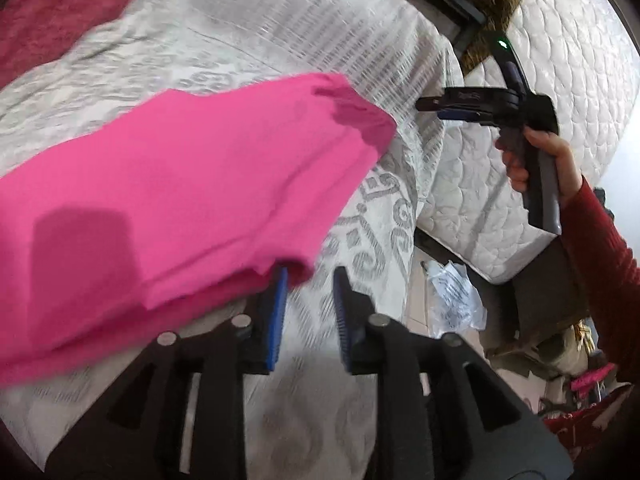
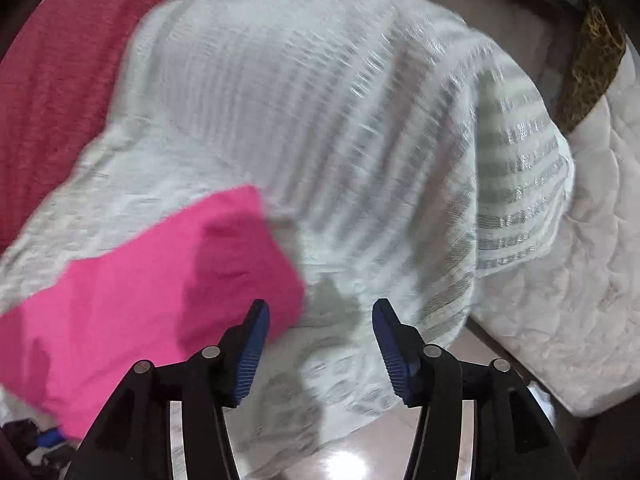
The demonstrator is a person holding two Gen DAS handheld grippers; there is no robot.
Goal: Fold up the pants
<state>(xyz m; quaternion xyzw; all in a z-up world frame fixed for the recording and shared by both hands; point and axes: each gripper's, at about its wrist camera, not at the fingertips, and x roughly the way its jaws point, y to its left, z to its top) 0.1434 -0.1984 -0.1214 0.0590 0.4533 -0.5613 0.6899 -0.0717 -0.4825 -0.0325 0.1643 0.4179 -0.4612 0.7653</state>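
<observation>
Between the left gripper's [image 1: 310, 280] blue pads nothing is sitting; its jaws are standing apart, the left pad just touching the near edge of the pink pants [image 1: 172, 200]. Off to the right, the right gripper [image 2: 320, 320] is hanging wide open and empty over the patterned white bedspread [image 2: 360, 120]. The pants are lying in layers on that spread, apparently already folded; judging by this, only a final fold or tidying is remaining.

Pink pants [image 1: 168, 184]; grey-patterned white bedspread [image 2: 340, 120] (partly striped).
</observation>
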